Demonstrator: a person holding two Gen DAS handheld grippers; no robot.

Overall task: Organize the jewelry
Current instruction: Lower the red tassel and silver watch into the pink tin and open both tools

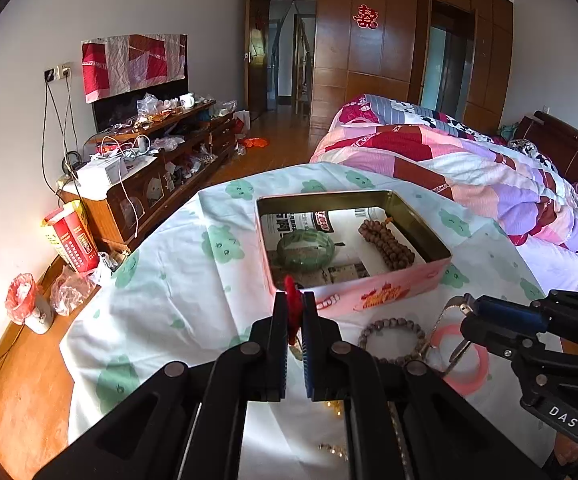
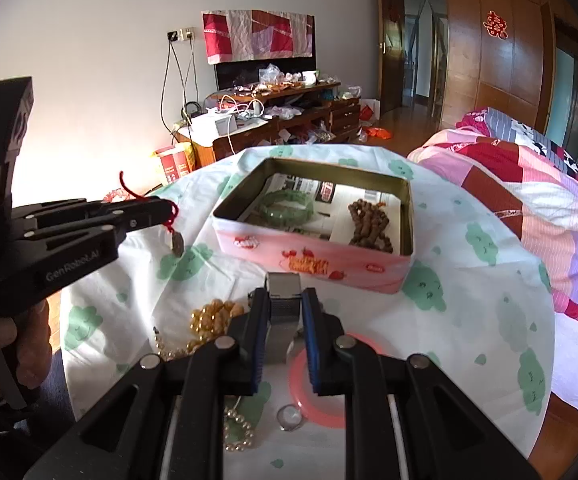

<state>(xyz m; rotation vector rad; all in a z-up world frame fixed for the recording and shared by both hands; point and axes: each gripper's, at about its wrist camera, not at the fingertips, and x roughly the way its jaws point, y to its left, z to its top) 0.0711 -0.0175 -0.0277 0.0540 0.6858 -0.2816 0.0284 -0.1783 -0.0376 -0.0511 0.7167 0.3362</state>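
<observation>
Left gripper (image 1: 293, 312) pinches red cord (image 1: 292, 308); right gripper (image 2: 285, 308) clamps mesh watchband (image 2: 284, 304)

A pink tin (image 2: 313, 258) holding a green bangle (image 2: 287, 206) sits on a white, green-clouded cloth (image 2: 469, 280).

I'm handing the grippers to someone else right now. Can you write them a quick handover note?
Left tongs: shut on a red cord; its pendant hangs in the air, left of the tin.
Right tongs: shut on a metal mesh watch band.
Done: green bangle and brown beads lie in the tin.
Left on the cloth: grey bead bracelet, pink ring, gold beads, pearl string, a small ring, plus both held pieces.
</observation>
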